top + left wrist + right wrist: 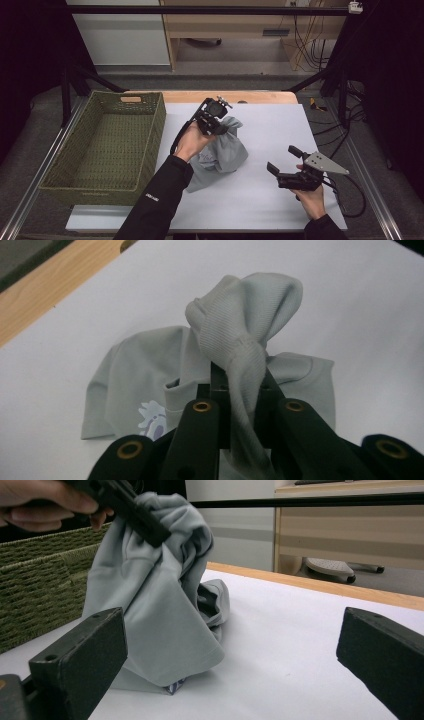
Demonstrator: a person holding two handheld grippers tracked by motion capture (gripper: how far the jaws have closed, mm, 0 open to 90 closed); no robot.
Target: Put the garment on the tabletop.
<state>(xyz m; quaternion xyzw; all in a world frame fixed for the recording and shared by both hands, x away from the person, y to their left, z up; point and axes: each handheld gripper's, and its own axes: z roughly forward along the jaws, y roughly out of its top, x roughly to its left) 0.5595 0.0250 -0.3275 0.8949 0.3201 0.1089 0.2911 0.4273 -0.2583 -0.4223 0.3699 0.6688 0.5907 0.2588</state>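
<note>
A grey T-shirt is seen bunched up near the middle of the white worktop, with part of it lifted off the surface. In the high view, the left claw is pinched on a gathered fold at the top of the garment, so that the cloth hangs down from it in a loose cone while the lower part is spread on the worktop. The left hand is wrapped around the claw's body just to the left of the cloth. In the left gripper view, a twisted rope of ribbed grey fabric is clamped between the two black jaws, and a knot-like bulge of cloth is raised above them; a pale printed mark is visible on the flat part of the shirt below.

The right claw is held low over the worktop to the right of the shirt, well apart from it, with its jaws spread wide and nothing between them. The right hand is seen behind it, and a grey three-cornered plate is seen on its top. In the right gripper view, the hanging shirt is seen between and beyond the two parted jaws, its lower edge resting on the white surface.

A green woven basket is placed at the left edge of the worktop, just beside the shirt's left side, and nothing is seen inside it.
</note>
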